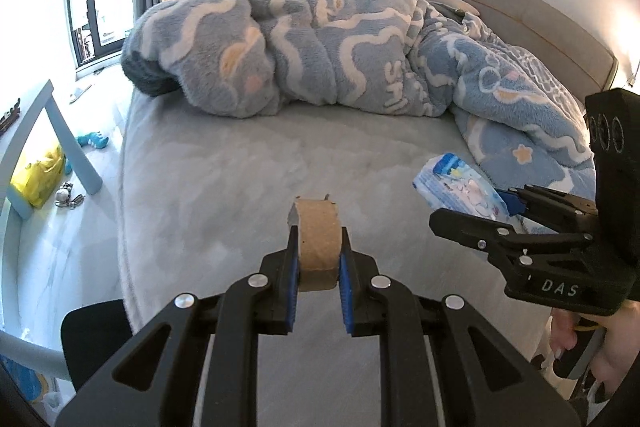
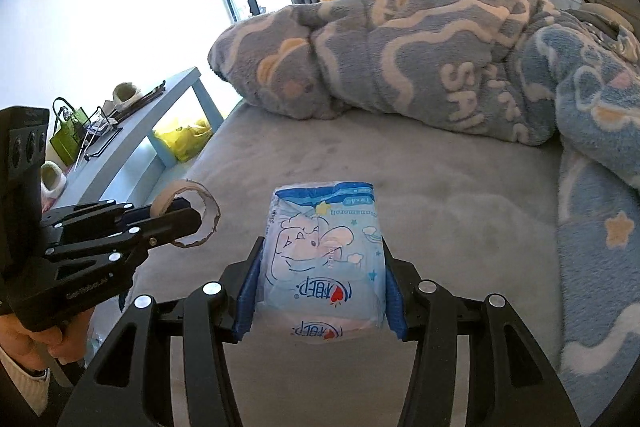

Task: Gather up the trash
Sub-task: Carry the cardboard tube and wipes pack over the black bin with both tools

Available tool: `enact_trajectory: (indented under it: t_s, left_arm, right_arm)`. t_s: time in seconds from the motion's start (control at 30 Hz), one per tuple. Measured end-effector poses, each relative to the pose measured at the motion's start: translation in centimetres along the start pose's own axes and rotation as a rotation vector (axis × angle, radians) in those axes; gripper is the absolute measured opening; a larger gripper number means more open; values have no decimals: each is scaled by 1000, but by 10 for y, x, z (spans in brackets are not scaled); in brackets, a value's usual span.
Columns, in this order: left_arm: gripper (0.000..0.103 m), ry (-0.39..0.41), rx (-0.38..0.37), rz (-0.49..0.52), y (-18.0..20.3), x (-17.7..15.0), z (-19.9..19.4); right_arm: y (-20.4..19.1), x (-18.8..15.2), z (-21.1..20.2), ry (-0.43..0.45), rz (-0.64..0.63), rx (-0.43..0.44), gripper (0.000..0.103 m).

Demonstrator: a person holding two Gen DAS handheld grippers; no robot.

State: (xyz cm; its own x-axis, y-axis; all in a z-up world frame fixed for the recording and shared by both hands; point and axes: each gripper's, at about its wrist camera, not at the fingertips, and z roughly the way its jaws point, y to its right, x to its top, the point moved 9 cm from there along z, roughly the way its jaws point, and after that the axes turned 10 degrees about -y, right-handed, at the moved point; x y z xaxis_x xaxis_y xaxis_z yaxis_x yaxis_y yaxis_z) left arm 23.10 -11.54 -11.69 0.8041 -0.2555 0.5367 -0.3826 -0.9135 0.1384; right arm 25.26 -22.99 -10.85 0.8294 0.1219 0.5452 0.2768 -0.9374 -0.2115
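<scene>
while held above the grey bed (image 1: 224, 187), left gripper (image 1: 318, 259) clamped tight on a cardboard tape ring (image 1: 318, 239). right gripper (image 2: 320, 291) part-open, pressing both pads on a blue tissue pack (image 2: 324, 259). yellow bag (image 2: 184, 139) under the side table (image 2: 132, 143), contents unclear.

A bed (image 1: 224, 187) with a grey sheet is filling the view. A blue patterned blanket (image 1: 320, 47) is lying bunched on it from twelve to three o'clock. At nine o'clock, the floor (image 1: 48, 247) is carrying a yellow bag (image 1: 38, 179) and a blue toy (image 1: 94, 141).
</scene>
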Motion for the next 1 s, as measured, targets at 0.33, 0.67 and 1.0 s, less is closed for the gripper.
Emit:
enact_trajectory:
  t_s: [0.33,0.67,1.0]
  left_arm:
    - [19,12,26,-48,-51,-21,-25]
    - [19,14,89,-116,-120,-36,-48]
    - [19,-52,133,-182,-181,-66,-55]
  right_arm:
    - [-50,10,14,-1,-37,15,52]
    - [-114,29,39,-12,-111,50,52]
    - [-180,40,64,-25,-175,100,52]
